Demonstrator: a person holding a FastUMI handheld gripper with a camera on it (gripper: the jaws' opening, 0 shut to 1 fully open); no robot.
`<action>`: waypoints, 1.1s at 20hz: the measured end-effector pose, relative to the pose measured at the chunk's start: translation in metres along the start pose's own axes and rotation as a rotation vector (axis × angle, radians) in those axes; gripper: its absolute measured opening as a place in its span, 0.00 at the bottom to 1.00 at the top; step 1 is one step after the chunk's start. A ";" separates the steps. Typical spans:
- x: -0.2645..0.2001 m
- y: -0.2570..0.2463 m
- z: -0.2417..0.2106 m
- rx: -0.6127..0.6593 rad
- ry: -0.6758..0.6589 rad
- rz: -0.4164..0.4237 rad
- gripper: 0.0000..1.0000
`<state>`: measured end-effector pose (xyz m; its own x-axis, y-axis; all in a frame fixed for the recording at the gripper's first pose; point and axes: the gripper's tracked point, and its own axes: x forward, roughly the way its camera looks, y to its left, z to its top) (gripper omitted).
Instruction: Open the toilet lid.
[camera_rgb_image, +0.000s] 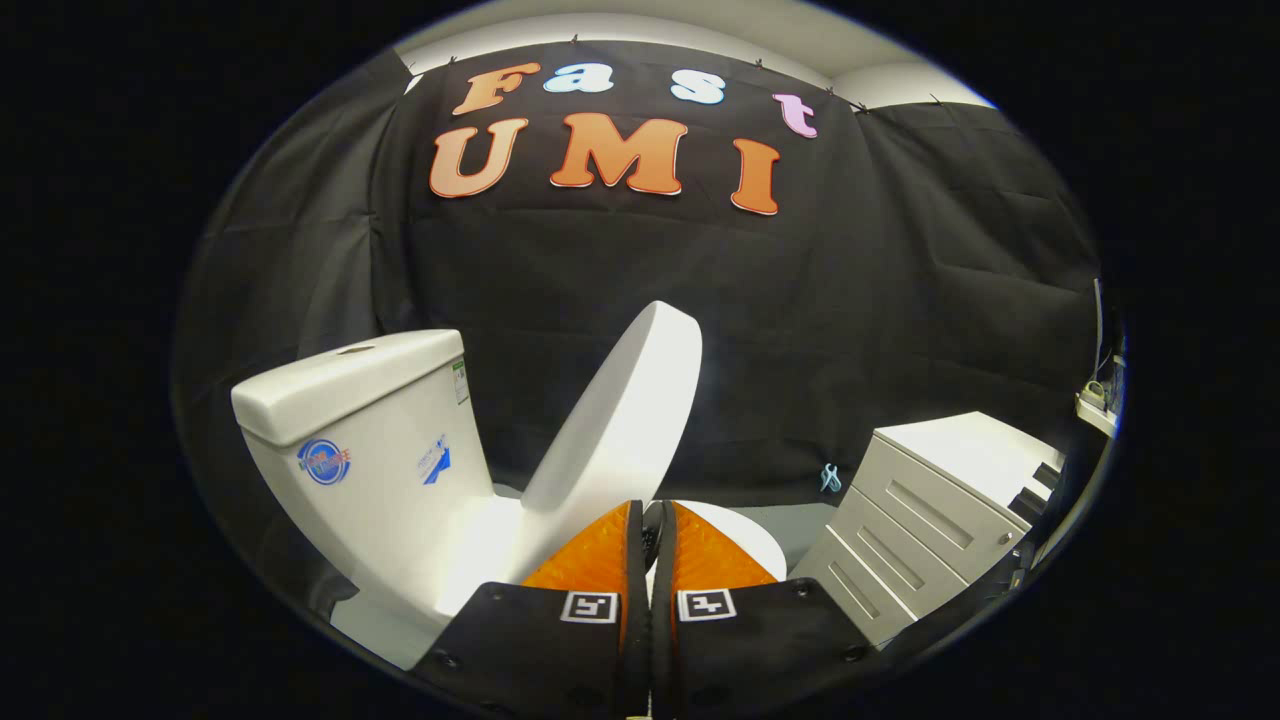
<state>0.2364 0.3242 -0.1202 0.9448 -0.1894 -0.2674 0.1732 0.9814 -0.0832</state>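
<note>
Lid (625, 400) is already tilted up, about halfway, leaning toward the tank (370, 440) but not resting on it yet. It sits just ahead of the gripper (651, 510), whose fingers are pressed together w/ nothing between them afaict, tips right at the lid's lower edge near the seat (745, 535). Can't tell if they actually touch the lid.

How I'd finish it: keep the closed fingers under/against the lid's underside and push in an arc following the hinge, not straight fwd, or the tips will prob slip off the smooth plastic. Slow down near the tank so it doesn't bang, and back off only once it rests past vertical.

Count: 1 toilet, 1 lid, 1 tank w/ 2 stickers on the front, 1 drawer cabinet (930, 520) off to the side showing 3 drawer fronts.
</note>
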 end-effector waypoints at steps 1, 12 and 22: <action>0.000 0.006 0.003 -0.004 -0.005 0.006 0.08; -0.015 0.093 0.034 -0.067 -0.031 0.040 0.08; -0.025 0.171 0.043 -0.084 -0.054 0.122 0.08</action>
<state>0.2547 0.4984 -0.0865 0.9713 -0.0648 -0.2289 0.0345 0.9904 -0.1338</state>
